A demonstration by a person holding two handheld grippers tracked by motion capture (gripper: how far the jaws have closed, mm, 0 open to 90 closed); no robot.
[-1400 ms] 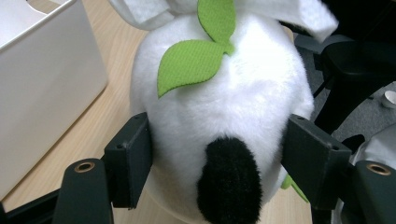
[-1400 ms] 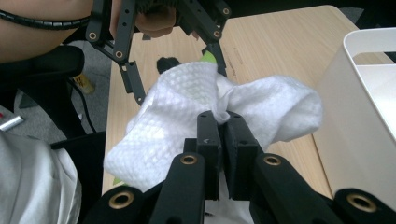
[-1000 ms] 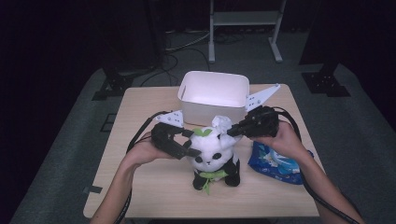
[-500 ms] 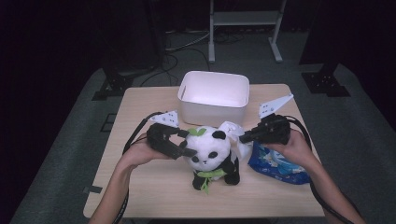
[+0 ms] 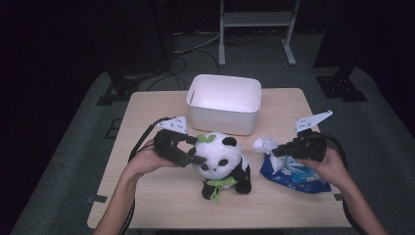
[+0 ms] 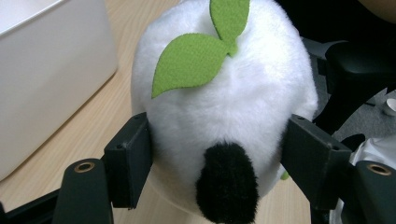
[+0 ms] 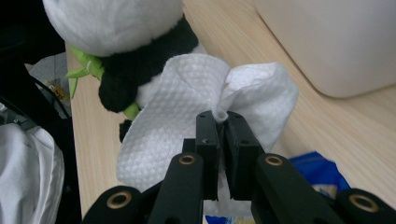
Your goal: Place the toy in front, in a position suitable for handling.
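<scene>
A black-and-white panda plush [image 5: 222, 164] with a green leaf on its head sits at the table's front middle. My left gripper [image 5: 195, 151] is shut on the panda's head [image 6: 224, 93], one pad pressing into the fur on each side [image 6: 133, 161]. My right gripper [image 5: 276, 152] hangs to the right of the panda, low over a blue wipes pack [image 5: 293, 175]. Its jaws [image 7: 223, 123] are shut on a crumpled white wipe [image 7: 177, 116], which shows white at the tips [image 5: 264, 145].
A white rectangular bin [image 5: 224, 103] stands behind the panda at the table's back middle, close to the left gripper [image 6: 46, 70]. The wooden table [image 5: 147, 196] ends near the person's forearms. Dark floor, cables and a stand surround it.
My right gripper has moved right and down from the panda's head toward the blue pack, carrying the white wipe. The left gripper and the panda have stayed put.
</scene>
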